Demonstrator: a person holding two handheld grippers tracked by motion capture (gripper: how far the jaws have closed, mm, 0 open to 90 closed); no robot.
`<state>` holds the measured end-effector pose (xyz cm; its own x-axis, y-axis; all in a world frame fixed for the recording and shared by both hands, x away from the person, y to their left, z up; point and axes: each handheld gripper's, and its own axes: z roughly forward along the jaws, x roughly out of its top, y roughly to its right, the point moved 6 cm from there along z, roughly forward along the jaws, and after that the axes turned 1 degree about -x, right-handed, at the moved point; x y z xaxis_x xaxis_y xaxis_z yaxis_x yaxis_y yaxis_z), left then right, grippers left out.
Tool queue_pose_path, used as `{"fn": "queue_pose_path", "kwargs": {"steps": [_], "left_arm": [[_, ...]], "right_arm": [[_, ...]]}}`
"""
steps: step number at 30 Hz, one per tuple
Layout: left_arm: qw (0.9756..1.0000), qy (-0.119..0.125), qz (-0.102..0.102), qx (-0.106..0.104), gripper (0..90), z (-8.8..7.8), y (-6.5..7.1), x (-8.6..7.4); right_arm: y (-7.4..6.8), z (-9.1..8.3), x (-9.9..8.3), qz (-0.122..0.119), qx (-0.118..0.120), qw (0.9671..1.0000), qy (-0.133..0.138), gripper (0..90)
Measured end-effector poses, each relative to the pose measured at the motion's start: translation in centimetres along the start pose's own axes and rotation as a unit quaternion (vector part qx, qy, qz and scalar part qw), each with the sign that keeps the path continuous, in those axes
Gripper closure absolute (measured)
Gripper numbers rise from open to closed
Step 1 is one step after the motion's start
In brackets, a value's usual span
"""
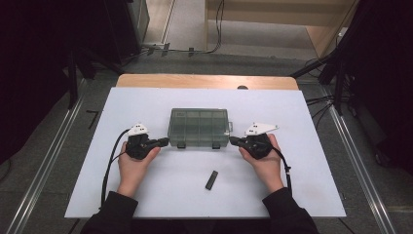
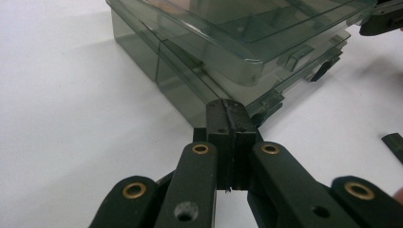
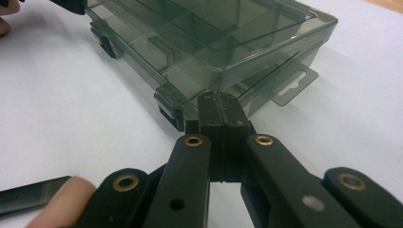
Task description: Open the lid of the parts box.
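Item one: smoky clear plastic compartment box (image 1: 199, 126), lid down, lying flat on the white tabletop (image 1: 160, 195) about midway between its left and right edges, nearer the far edge than the near one. Your left gripper (image 1: 165, 142), jaws clenched together on nothing, has its tips at the box's near left corner. Your right gripper (image 1: 233, 141), likewise clenched and empty, meets the near right corner. Item two: a small black strip (image 1: 211, 180), nearer the near edge.

Count: one smoky clear compartment box (image 1: 198, 127), one small black bar (image 1: 211, 180), two grippers, left (image 1: 164, 142) and right (image 1: 233, 141).
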<state>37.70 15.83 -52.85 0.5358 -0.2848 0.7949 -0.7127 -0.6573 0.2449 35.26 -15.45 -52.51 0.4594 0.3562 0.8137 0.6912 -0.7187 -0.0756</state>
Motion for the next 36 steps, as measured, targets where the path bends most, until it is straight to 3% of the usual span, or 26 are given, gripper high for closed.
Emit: {"fn": "queue_pose_path", "kwargs": {"steps": [21, 31, 36], "left_arm": [[0.9988, 0.047, 0.013, -0.01, 90.0, -0.7, 0.7, 1.2], [0.9979, 0.062, 0.015, -0.009, 90.0, -0.7, 0.8, 2.0], [0.9977, 0.065, 0.016, -0.012, 90.0, -0.6, 0.9, 2.3]], "right_arm": [[-0.2, -0.4, 0.5, -0.001, 0.001, 0.9999, 0.014, 88.0], [-0.5, -1.1, 1.2, -0.012, 0.003, 0.9989, 0.045, 87.6], [-0.4, -1.9, 2.0, -0.013, -0.008, 0.9972, 0.073, 73.0]]}}
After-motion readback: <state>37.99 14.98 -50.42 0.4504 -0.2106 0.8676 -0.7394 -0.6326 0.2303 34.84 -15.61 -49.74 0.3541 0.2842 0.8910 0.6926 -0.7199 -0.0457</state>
